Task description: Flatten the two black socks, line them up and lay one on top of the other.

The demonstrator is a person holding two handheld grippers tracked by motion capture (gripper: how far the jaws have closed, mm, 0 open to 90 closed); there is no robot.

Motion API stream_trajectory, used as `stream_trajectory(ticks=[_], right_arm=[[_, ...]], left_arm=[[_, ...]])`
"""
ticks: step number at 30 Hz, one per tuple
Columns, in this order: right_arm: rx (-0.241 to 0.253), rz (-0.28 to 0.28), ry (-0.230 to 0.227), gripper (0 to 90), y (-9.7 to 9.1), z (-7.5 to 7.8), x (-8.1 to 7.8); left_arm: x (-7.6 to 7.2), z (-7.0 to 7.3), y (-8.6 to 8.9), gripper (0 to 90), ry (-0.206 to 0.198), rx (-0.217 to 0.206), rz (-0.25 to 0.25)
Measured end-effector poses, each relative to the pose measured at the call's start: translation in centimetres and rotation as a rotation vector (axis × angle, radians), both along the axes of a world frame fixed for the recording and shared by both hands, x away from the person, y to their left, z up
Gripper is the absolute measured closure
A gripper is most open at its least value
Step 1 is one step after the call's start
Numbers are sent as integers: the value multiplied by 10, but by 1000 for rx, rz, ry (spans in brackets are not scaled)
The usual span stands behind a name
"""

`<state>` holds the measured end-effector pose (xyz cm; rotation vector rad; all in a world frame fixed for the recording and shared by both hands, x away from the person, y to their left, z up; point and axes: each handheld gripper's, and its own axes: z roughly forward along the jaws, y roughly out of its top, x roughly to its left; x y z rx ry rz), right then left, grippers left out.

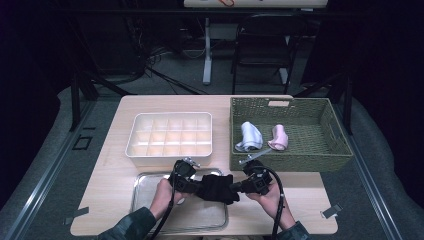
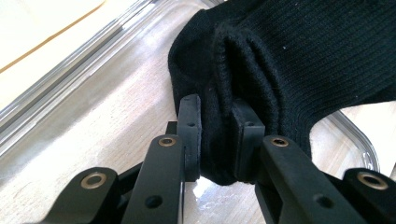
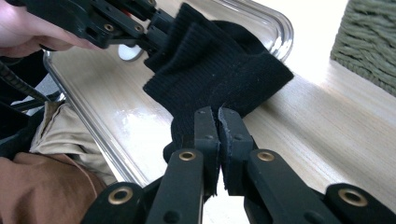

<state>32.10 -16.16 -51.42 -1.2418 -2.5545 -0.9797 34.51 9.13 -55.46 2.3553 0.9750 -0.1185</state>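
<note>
A black sock [image 1: 216, 187] hangs stretched between the two tools, lifted just above a shallow metal tray [image 1: 145, 180] that sits at the near edge of the bench [image 1: 107, 150], left of its middle. The left hand-held gripper [image 1: 194, 187] is clamped on one end of the sock; in the left gripper view [image 2: 218, 140] its two black pads press a thick fold of ribbed knit between them, with the tray's shiny floor just below. The right hand-held gripper [image 1: 235, 188] is closed tight on the opposite end; in the right gripper view [image 3: 218, 140] its pads meet almost flush, with only a thin edge of the fabric pinched between them, and the sock [image 3: 219, 70] runs away from them toward the other tool. The person's hands hold both tools low over the near edge, the left hand [image 1: 164, 196] above the tray and the right hand [image 1: 270, 198] just past the tray's right rim.

Behind the tray, toward the far edge, stands a white box [image 1: 170, 135] divided into small compartments. At the far right corner sits a green woven basket [image 1: 320, 150], and inside it lie a pale blue sock [image 1: 250, 136] and a pink sock [image 1: 279, 138], side by side near its front wall.
</note>
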Motion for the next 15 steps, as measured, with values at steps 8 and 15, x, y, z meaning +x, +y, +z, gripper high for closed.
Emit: stream_trajectory(ticks=[8,15], right_arm=[[-2,15,-14,876,4,5,-1],[11,20,-24,877,8,7,-2]], left_arm=[[0,0,-2,770,0,3,-6],[0,0,-2,772,0,2,-4]])
